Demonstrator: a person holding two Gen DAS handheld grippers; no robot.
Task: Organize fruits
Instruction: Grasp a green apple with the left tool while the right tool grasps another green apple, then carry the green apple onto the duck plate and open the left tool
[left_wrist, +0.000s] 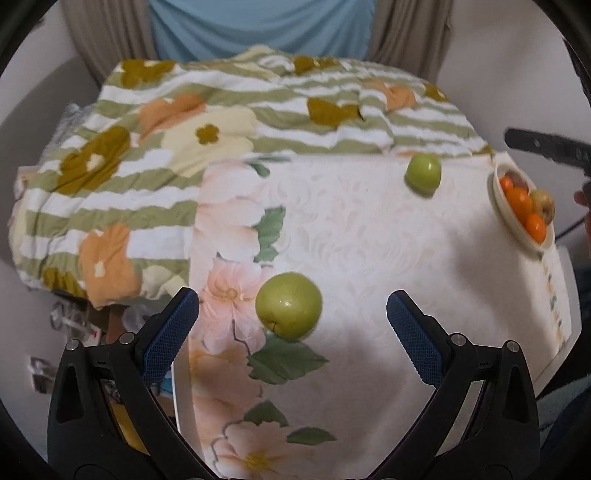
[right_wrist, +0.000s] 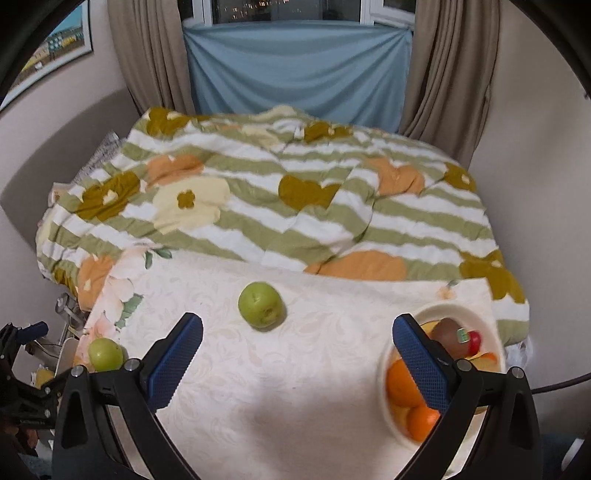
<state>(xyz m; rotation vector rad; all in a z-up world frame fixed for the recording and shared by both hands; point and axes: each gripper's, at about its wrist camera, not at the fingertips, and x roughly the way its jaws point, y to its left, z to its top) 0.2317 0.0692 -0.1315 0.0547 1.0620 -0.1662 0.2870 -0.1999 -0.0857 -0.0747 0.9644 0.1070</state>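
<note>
Both the left gripper (left_wrist: 293, 314) and right gripper (right_wrist: 297, 339) have fingers spread wide and hold nothing, and the near green apple (left_wrist: 289, 311), sitting between the left fingers, could roll away if one bumps it.

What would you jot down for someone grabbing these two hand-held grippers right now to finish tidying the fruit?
Left gripper: open, empty, near apple lying between its fingers.
Right gripper: open, empty, beside the bowl.
Far apple: loose mid-table on the tablecloth.
Done: oranges and other fruit already sit in the bowl at the table's right edge.
Left: probably close on the near apple, carry it to the bowl, then fetch the far apple.
</note>
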